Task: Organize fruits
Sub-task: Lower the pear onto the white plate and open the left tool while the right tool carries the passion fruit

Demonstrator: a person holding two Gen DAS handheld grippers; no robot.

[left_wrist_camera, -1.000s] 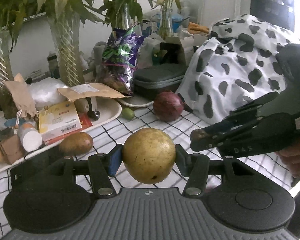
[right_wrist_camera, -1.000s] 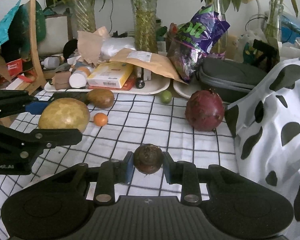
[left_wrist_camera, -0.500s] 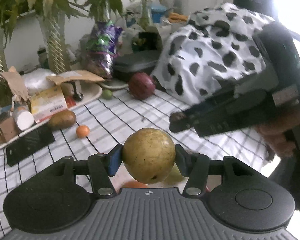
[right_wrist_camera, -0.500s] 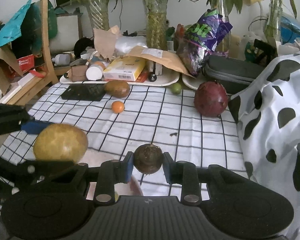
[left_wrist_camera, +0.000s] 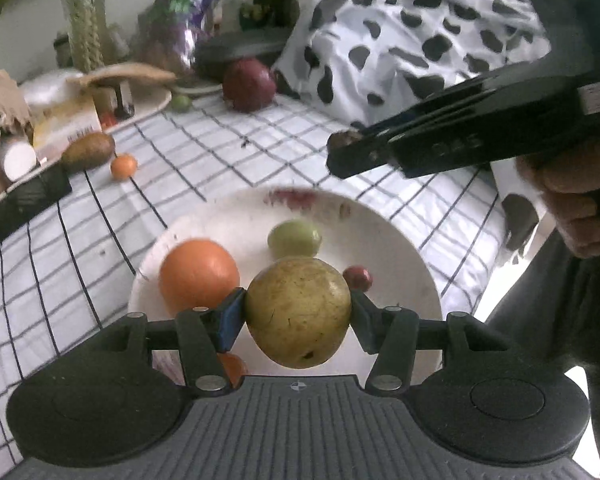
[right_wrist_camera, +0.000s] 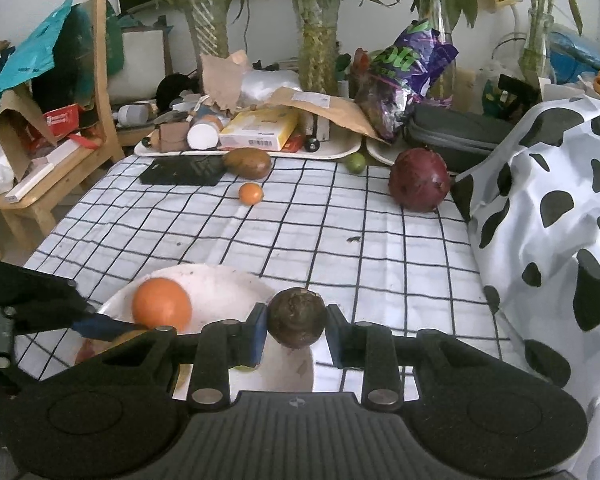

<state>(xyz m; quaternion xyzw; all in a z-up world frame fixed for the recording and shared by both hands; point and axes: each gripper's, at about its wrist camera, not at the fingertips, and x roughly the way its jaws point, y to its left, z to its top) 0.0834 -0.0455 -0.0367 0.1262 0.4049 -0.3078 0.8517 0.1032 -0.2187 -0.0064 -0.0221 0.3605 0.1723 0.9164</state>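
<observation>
You've carried both fruits back over the white bowl (left_wrist_camera: 400,248): your left gripper (left_wrist_camera: 298,312) stays clamped on the yellow pear (left_wrist_camera: 298,310), your right gripper (right_wrist_camera: 296,318) on the dark, possibly passion, fruit (right_wrist_camera: 297,317). An orange (left_wrist_camera: 198,276) sits inside.

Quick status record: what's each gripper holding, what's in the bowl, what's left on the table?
left gripper: shut on yellow pear, above bowl
right gripper: shut on dark fruit, near bowl rim
in bowl: large orange, green fruit, small red fruit
on table: kiwi, small orange, lime, big red fruit
</observation>
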